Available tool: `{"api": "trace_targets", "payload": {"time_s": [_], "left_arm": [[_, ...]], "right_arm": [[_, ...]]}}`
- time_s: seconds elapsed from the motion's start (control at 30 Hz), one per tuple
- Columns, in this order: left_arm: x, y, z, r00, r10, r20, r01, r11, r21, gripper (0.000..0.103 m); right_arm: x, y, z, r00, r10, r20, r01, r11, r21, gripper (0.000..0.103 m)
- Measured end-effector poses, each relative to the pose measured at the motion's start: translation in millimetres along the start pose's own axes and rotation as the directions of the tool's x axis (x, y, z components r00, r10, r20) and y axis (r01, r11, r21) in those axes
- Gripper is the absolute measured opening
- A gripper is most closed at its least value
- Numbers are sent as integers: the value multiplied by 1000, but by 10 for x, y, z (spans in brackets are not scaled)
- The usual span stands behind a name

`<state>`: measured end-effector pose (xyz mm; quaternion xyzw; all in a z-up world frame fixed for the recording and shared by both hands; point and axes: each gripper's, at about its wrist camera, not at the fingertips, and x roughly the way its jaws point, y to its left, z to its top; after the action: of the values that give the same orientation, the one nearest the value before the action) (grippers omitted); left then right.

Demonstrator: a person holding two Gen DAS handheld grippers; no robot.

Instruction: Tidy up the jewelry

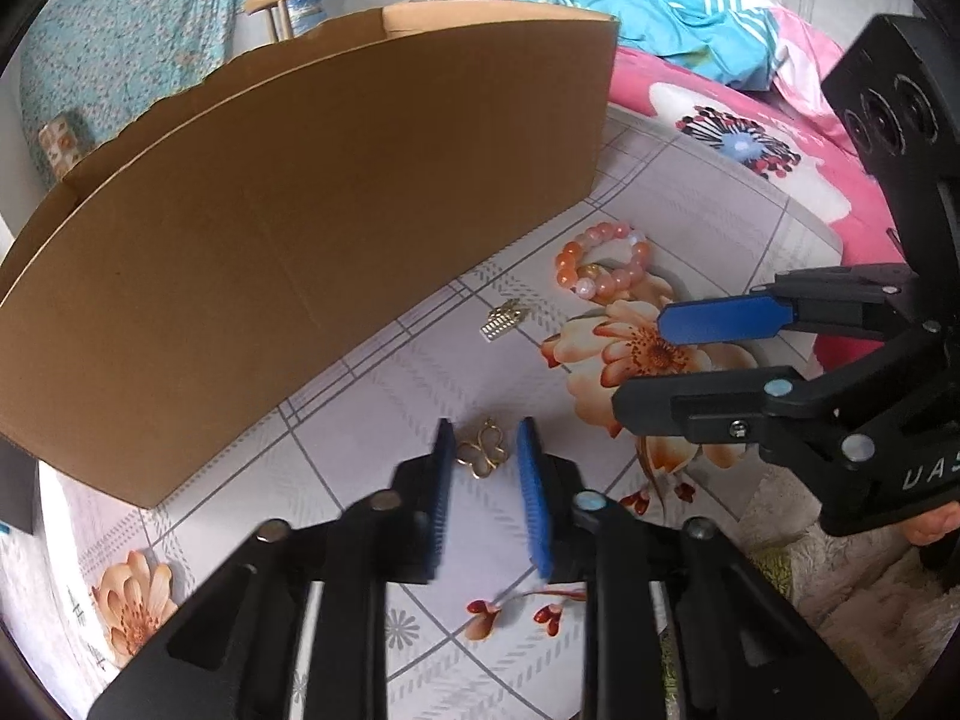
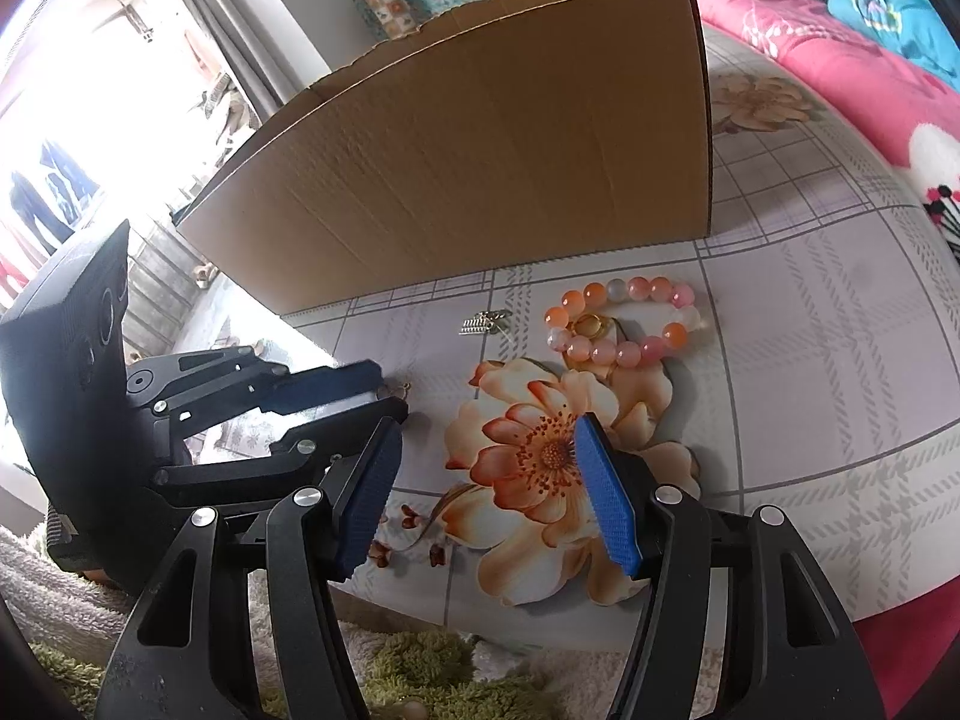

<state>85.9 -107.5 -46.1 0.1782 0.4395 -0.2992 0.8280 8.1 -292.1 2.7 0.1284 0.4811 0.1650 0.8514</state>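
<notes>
A gold butterfly-shaped piece (image 1: 482,453) lies on the flowered tablecloth between the blue pads of my left gripper (image 1: 485,450), which is open around it. A pink and orange bead bracelet (image 1: 606,263) (image 2: 624,324) lies further off with a gold ring (image 2: 585,324) inside it. A small gold comb-shaped clip (image 1: 503,318) (image 2: 482,321) lies near the cardboard box (image 1: 288,228) (image 2: 480,168). My right gripper (image 2: 486,468) is open and empty above the printed flower; it shows at the right of the left wrist view (image 1: 645,360).
The tall open cardboard box stands on the table behind the jewelry. A pink flowered bedspread (image 1: 750,120) and blue bedding (image 1: 660,6) lie beyond the table's right edge. A shaggy rug (image 2: 420,666) lies below the table's near edge.
</notes>
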Motion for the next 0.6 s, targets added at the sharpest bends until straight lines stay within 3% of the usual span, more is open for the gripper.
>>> {"api": "trace_targets", "payload": {"time_s": [0.33, 0.37, 0.4, 0.6], "left_arm": [[-3, -14, -2, 1000, 0, 2, 0, 1000, 0, 15], [-12, -18, -6, 1000, -1, 4, 1, 1000, 0, 14], [-23, -9, -10, 1000, -1, 4, 1, 1000, 2, 0], [-62, 47, -30, 1000, -1, 6, 1, 1000, -18, 0]], "right_arm": [[11, 6, 12, 1000, -1, -1, 1, 1000, -2, 58], [11, 7, 12, 1000, -1, -1, 1, 1000, -2, 58], [11, 5, 12, 1000, -2, -1, 2, 1000, -2, 58], [33, 17, 30, 1000, -7, -3, 7, 1000, -11, 57]]}}
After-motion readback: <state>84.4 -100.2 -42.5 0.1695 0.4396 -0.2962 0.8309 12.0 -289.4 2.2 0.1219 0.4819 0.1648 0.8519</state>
